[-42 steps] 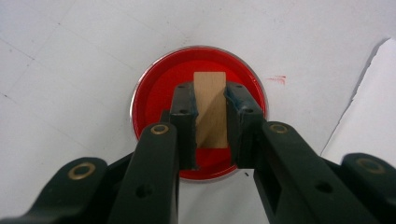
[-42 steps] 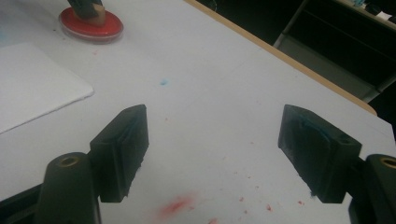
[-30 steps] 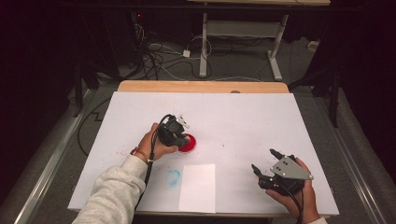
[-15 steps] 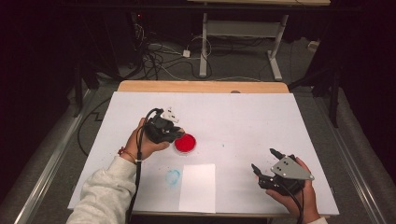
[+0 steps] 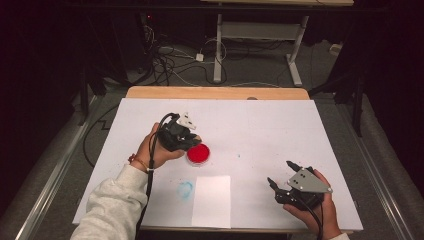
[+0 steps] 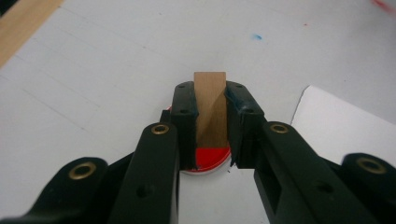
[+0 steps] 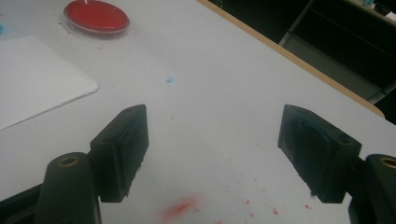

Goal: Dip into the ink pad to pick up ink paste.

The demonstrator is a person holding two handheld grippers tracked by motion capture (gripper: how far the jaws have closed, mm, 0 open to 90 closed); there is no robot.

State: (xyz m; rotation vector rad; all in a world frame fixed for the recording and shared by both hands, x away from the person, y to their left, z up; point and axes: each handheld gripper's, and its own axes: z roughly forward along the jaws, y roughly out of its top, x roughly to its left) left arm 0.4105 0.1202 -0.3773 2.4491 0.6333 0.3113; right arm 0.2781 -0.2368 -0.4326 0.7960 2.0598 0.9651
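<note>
**Wooden block clamped above the red dish**

The left tongs [image 6: 211, 109] are clenched on a wooden block [image 6: 210, 109], clear in the left gripper view, just over the red dish [image 5: 198, 154] at the surface's [image 5: 260, 125] middle left. From above, the hand hides the block. The right tongs [image 7: 212, 154] gape released, near right, beside the white sheet [image 5: 212, 200].

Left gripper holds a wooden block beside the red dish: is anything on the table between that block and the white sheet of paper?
Nothing visible. The left gripper is shut on the wooden block over the red dish; the white sheet lies just nearer the person, across bare table cover. A blue smudge lies beside it.
</note>
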